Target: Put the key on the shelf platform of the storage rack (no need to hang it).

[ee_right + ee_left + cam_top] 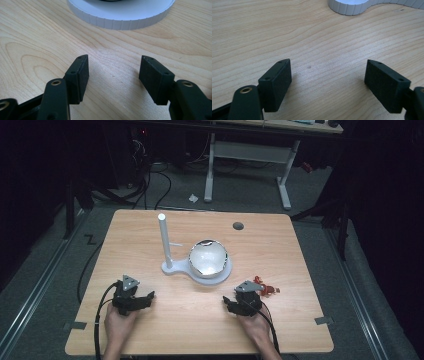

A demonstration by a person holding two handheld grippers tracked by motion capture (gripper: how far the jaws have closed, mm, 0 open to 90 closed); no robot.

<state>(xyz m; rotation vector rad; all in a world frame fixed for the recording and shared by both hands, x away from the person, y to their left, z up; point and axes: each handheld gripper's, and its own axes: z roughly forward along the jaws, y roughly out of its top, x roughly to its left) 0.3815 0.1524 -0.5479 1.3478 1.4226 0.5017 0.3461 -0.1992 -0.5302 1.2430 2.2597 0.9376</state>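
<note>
Nothing is started: both claws, left [146, 298] and right [229, 302], rest on the desk [280, 270], parted and empty. The bowl [208, 258] sits untouched on its stand [175, 268] at 12 o'clock from them.

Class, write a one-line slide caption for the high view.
Two hand-held grippers, left gripper and right gripper, rest open on a wooden table before a shiny bowl on a white stand.

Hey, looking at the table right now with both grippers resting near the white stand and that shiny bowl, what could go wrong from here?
1. The shiny bowl sits loosely on the white stand; smooth and rounded, it may slip from the right gripper if pinched at the rim.
2. The tall post stands beside the bowl; the left gripper might knock it when reaching in.
3. The red scraps lie close to the right gripper's cable and could be swept off.
</note>
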